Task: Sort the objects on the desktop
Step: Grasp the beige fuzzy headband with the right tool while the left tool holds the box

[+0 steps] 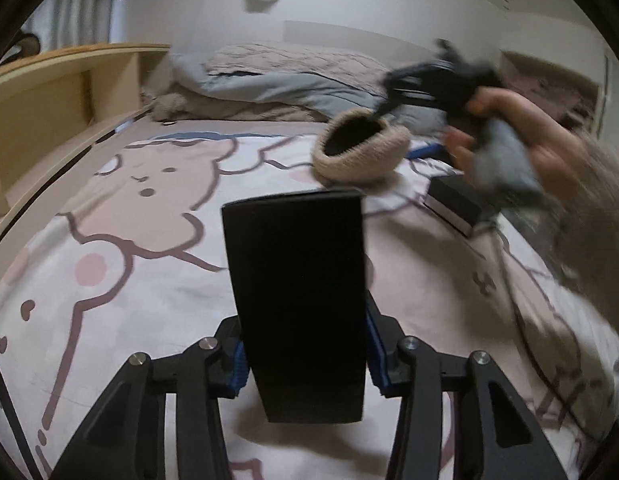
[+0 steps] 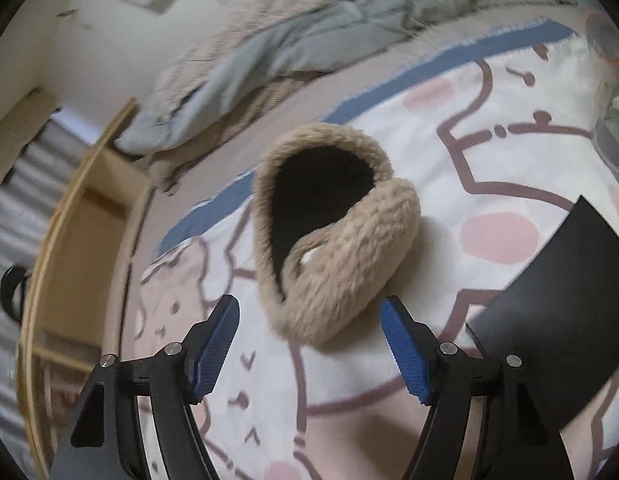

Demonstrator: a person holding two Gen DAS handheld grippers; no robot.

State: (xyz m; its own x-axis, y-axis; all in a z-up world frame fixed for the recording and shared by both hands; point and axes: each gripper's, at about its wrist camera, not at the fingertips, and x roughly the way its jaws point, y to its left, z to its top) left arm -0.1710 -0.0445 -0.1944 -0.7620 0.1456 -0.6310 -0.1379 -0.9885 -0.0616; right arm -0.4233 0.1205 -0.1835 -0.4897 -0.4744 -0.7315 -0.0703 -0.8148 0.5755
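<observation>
The left gripper (image 1: 299, 364) is clenched on a flat black card (image 1: 295, 300). The card stands up between its two blue pads and hides the middle of the left view.

The right gripper (image 2: 311, 344) is released, its two blue pads wide apart. A fuzzy tan pouch (image 2: 341, 240) lies just past those pads, about in the middle between them. The pouch is soft and woolly on the outside and dark inside. Its mouth faces the gripper, and I cannot tell if anything is in it. A small white bit shows on its side.

From the left gripper the same pouch (image 1: 359, 152) lies past the top of the card, a little to the right. The right gripper (image 1: 425, 80) hangs blurred above the pouch there, held by a hand (image 1: 521, 136).

One black box (image 1: 459, 202) lies to the right of the pouch in the left view, near the hand. The card (image 2: 565, 320) also shows at the right edge of the right view.

Everything lies on a bed (image 1: 129, 280) with a pink and white cartoon sheet. Far ahead are one gray blanket (image 1: 281, 88) in a heap and one wooden shelf (image 1: 49, 92) on the left
</observation>
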